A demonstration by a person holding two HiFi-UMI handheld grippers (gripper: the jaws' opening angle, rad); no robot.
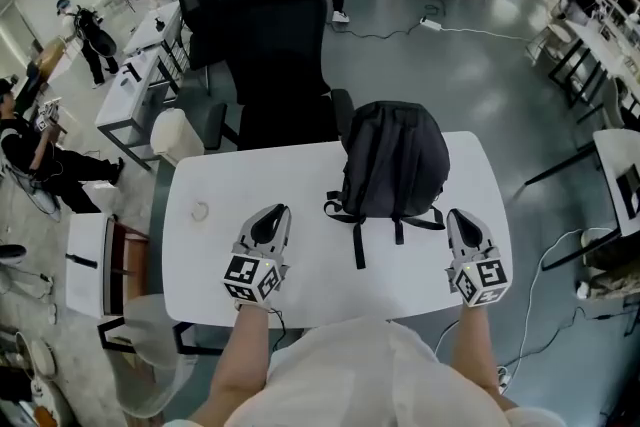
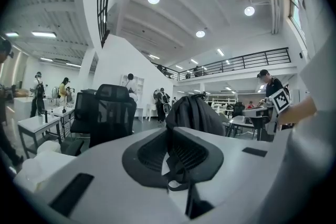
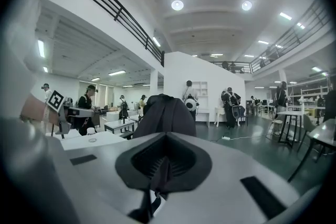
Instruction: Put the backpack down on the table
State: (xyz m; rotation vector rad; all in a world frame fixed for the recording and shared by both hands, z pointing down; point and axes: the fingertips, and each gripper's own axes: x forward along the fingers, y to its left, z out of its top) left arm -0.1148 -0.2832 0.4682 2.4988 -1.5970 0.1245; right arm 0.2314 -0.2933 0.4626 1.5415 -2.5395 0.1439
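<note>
The black backpack (image 1: pixel 393 160) stands on the white desk (image 1: pixel 300 285), against its far edge and a little right of the middle. Its straps (image 1: pixel 358 240) trail over the top towards the near edge. Both grippers are held above the near half of the desk, one on each side of the bag and apart from it.

The left gripper (image 1: pixel 272 213) is towards the near-left part. Its jaws are pressed fully together with nothing clamped. In the left gripper view a strap loop shows at the jaw line, but it seems to lie on the desk beyond the tips.

The right gripper (image 1: pixel 461 217), near the right edge, is likewise closed tight and empty.

A black office chair (image 1: pixel 275 65) stands behind the far edge. A small round thing (image 1: pixel 200 211) lies near the left edge.
</note>
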